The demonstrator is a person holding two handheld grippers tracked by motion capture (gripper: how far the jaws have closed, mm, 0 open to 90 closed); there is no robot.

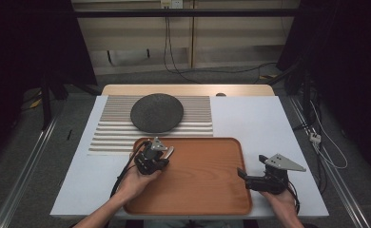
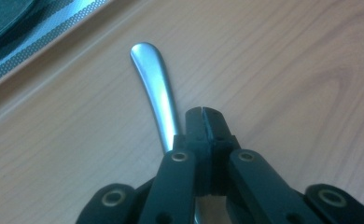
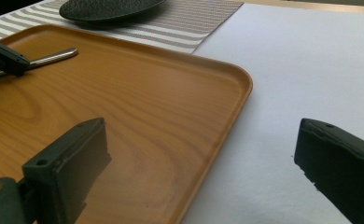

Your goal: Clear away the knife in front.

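The left gripper had its black jaws pressed together over the brown wooden tray, and a shiny steel utensil handle lay on the tray touching the side of those jaws, though the pictures did not settle whether it was pinched between them. The right gripper stood with its jaws spread wide and nothing between them, straddling the tray's right rim above the white table. Beyond the tray, a dark round stone-textured plate sat on a striped grey-and-white placemat.

Smooth wood-grain tray, glossy metal handle, rough matt dark plate, woven striped cloth mat, matt black plastic jaws.
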